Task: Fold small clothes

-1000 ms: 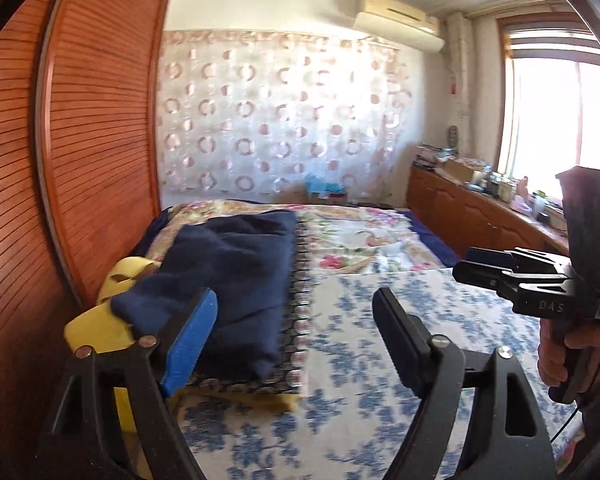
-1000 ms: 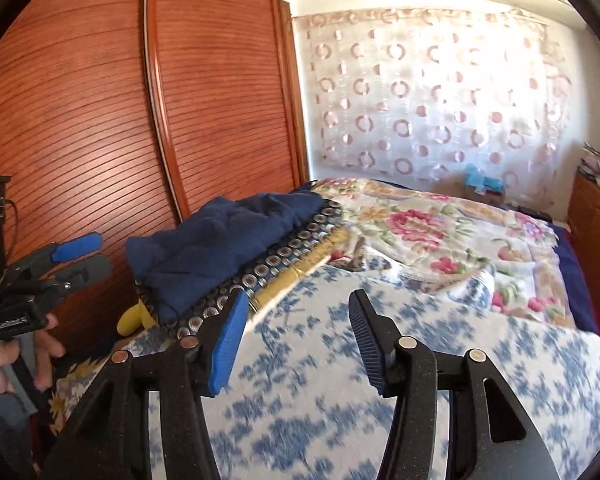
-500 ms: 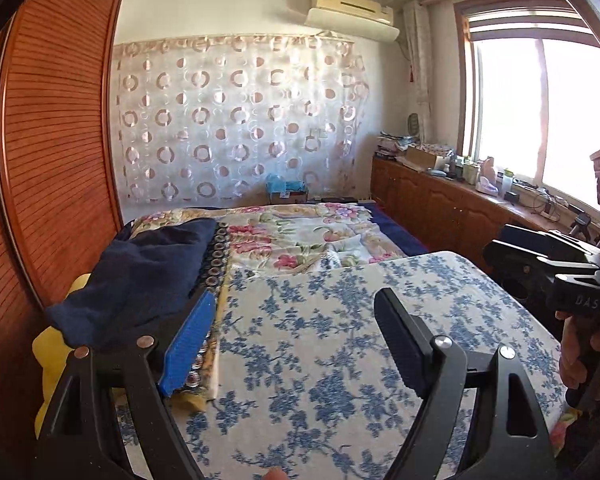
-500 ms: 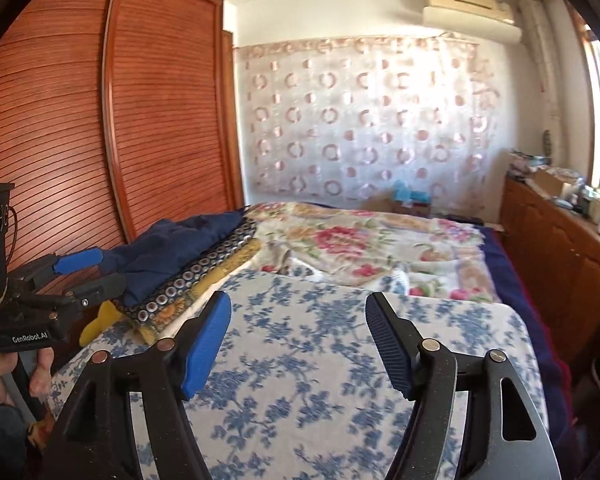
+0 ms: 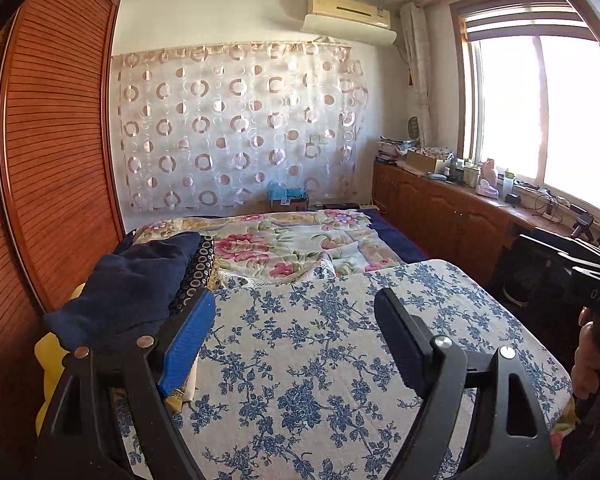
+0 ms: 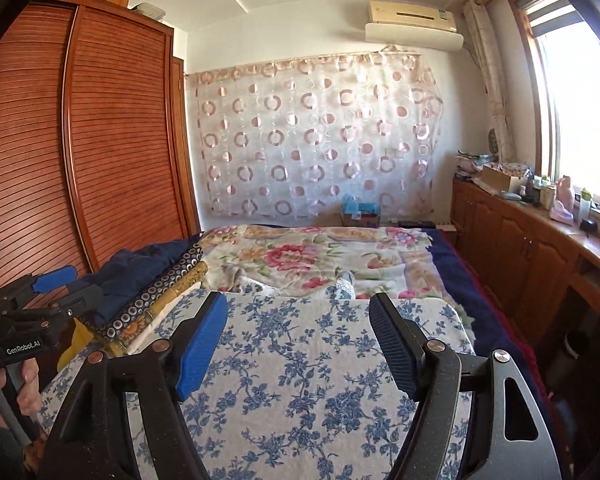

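A stack of folded clothes lies at the left edge of the bed, a navy garment (image 5: 136, 292) on top and a dark ring-patterned piece (image 5: 198, 264) under it. The stack also shows in the right wrist view, with the navy garment (image 6: 140, 268) uppermost. My left gripper (image 5: 294, 296) is open and holds nothing; it hovers over the blue-flowered cloth (image 5: 320, 344), just right of the stack. My right gripper (image 6: 298, 300) is open too, empty, above the same flowered cloth (image 6: 284, 380). The left gripper (image 6: 66, 288) appears at the left of the right wrist view, held by a hand (image 6: 24, 384).
A wooden slatted wardrobe (image 5: 52, 140) stands close on the left. A pink-flowered bedspread (image 5: 292, 240) covers the far half of the bed. A wooden cabinet (image 6: 540, 248) with clutter runs under the window at right. A yellow item (image 5: 52, 360) sits beneath the stack.
Both views have swung away from the folded stack, which now sits further left. The right gripper's jaws have widened. Both grippers stay empty.
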The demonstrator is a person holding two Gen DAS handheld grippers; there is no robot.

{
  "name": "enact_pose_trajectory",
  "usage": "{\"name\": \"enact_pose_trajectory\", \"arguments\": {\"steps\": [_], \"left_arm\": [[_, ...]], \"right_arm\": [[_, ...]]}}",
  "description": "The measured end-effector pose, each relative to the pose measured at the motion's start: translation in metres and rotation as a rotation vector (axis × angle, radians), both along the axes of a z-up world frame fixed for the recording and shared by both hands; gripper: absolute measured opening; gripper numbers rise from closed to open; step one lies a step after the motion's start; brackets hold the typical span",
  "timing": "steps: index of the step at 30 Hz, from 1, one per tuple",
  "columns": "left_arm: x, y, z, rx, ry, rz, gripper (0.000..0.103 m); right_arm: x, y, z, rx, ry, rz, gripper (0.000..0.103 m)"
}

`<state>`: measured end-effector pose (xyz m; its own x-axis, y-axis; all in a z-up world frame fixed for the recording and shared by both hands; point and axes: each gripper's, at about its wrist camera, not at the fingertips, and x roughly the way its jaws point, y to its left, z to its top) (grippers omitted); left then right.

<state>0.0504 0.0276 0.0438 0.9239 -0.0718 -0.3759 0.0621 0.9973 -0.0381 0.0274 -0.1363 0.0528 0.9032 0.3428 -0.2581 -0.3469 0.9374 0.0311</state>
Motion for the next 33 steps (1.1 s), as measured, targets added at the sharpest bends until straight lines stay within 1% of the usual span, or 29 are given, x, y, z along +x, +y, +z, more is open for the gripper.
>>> {"name": "enact_pose_trajectory", "arguments": {"steps": [11,33], "left_arm": [[-0.001,0.000,0.000,-0.006,-0.004,0.005,0.082],[-0.007,0.008,0.003,-0.017,-0.011,0.032,0.082]], "right_arm": [[-0.003,-0.002,-0.007,0.003,-0.001,-0.020,0.075],[0.002,-0.012,-0.006,-0.001,-0.004,-0.012,0.075]]}}
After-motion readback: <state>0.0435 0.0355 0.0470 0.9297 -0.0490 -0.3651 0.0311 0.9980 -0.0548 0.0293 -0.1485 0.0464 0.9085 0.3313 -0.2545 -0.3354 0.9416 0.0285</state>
